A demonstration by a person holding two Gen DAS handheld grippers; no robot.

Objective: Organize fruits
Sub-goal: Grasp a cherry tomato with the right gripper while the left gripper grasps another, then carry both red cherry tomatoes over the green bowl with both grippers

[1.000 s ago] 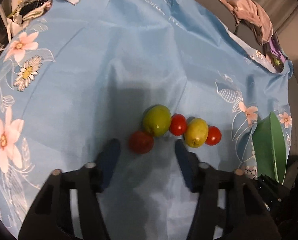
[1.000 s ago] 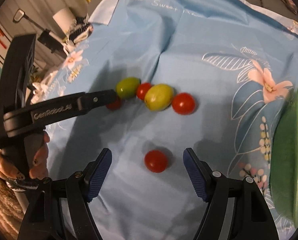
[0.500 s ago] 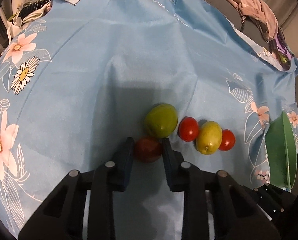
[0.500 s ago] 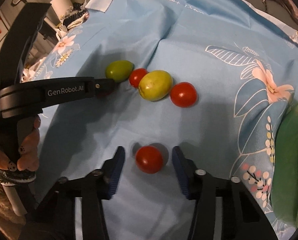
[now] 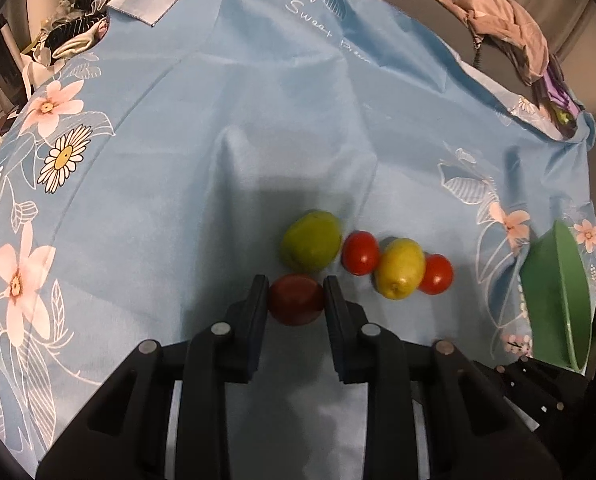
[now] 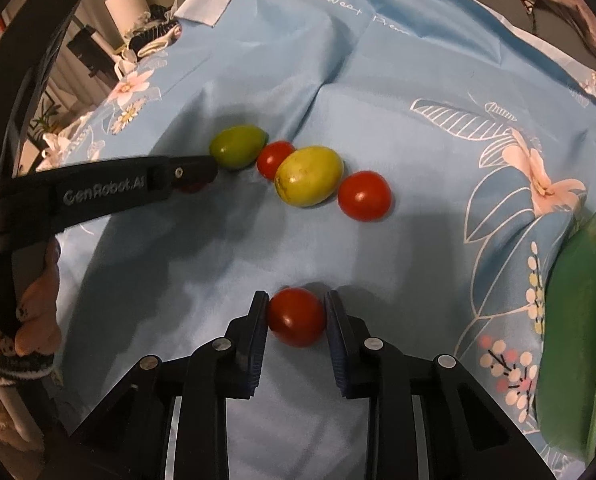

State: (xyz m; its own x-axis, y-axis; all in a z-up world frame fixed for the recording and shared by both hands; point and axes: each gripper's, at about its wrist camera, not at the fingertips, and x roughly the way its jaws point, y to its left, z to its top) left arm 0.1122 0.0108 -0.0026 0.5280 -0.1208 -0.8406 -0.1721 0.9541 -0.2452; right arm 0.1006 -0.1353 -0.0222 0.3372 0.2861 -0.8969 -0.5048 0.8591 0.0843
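My left gripper [image 5: 296, 289] is shut on a dark red tomato [image 5: 296, 299] that rests on the blue floral cloth [image 5: 258, 120]. Just beyond it lie a green fruit [image 5: 311, 246], a red tomato [image 5: 360, 253], a yellow-green fruit [image 5: 400, 268] and another red tomato [image 5: 436, 274] in a row. My right gripper [image 6: 296, 307] is shut on a red tomato [image 6: 296, 317] on the cloth. In the right wrist view the left gripper [image 6: 194, 174] reaches in from the left, next to the green fruit [image 6: 238, 146].
A green bowl [image 5: 557, 292] stands at the right edge of the cloth; in the right wrist view the bowl [image 6: 577, 312] holds orange pieces. Clothes [image 5: 509, 36] lie at the back right, clutter [image 5: 74, 36] at the back left.
Both grippers have moved forward and closed: the left onto the dark red tomato, the right onto the lone red tomato. The row of fruits has not moved.
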